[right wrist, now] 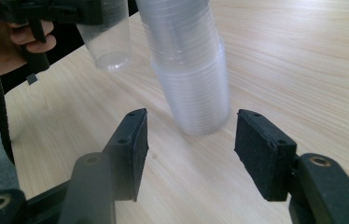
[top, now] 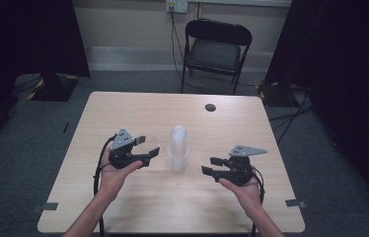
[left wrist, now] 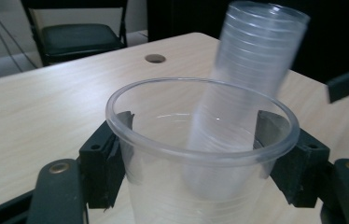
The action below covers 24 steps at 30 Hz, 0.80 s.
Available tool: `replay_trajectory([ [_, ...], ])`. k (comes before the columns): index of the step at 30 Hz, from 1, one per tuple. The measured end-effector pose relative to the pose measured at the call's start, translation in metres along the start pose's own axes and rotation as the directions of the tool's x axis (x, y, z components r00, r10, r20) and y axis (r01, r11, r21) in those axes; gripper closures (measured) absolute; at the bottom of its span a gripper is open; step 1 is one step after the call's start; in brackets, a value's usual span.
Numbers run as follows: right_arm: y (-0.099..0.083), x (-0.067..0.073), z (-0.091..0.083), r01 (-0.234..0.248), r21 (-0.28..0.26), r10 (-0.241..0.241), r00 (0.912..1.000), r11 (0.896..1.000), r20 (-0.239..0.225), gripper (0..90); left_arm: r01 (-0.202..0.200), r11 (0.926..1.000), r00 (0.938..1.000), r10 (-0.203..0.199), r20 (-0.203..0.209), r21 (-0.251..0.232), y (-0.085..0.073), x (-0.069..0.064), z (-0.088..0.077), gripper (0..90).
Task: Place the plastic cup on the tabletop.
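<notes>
A single clear plastic cup (left wrist: 200, 186) sits between the pads (left wrist: 102, 163) of my left gripper (top: 148, 148), which is shut on it just under the rim and holds it a little above the table. The same cup (right wrist: 109, 44) hangs at the upper left in the right gripper view. A tall stack of clear cups (top: 178, 148) stands mid-table between the two grippers. The stack (right wrist: 191, 79) looks blurred and lies just beyond the tips of my right gripper (right wrist: 189, 149). That right gripper (top: 209, 165) is open, with nothing between its pads.
The pale wooden table (top: 123, 108) has a small dark round hole (top: 210, 107) toward its far edge. A black folding chair (top: 214, 49) stands behind the table. Dark curtains hang on both sides, and cables run across the floor.
</notes>
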State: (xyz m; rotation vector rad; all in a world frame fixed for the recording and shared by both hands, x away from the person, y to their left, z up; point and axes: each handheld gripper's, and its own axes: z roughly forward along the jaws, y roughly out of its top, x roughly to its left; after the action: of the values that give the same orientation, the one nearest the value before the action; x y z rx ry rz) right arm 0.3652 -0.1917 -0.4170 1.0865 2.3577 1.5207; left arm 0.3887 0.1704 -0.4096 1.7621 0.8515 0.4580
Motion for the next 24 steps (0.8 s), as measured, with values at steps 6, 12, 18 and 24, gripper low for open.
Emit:
replay_trajectory([
  [6,-0.014,-0.004,-0.016,0.008,0.018,-0.009,0.9994,1.000,0.034,41.3,0.017,0.9998,0.9990,-0.016,-0.041,0.008,0.002,0.014,0.004,28.9],
  [12,-0.028,-0.013,-0.029,-0.022,0.017,0.021,0.9976,1.000,0.065,40.8,0.014,0.9999,0.9968,-0.014,-0.079,-0.002,0.004,0.026,0.011,28.9],
  [18,-0.035,-0.022,-0.031,-0.049,0.020,0.047,0.9951,0.999,0.087,40.0,0.030,0.9995,0.9927,-0.028,-0.117,0.009,0.004,0.044,0.024,28.9],
  [24,-0.039,-0.027,-0.031,-0.071,0.013,0.069,0.9944,0.997,0.080,40.5,0.079,0.9959,0.9876,-0.072,-0.139,0.044,-0.006,0.060,0.038,29.0],
])
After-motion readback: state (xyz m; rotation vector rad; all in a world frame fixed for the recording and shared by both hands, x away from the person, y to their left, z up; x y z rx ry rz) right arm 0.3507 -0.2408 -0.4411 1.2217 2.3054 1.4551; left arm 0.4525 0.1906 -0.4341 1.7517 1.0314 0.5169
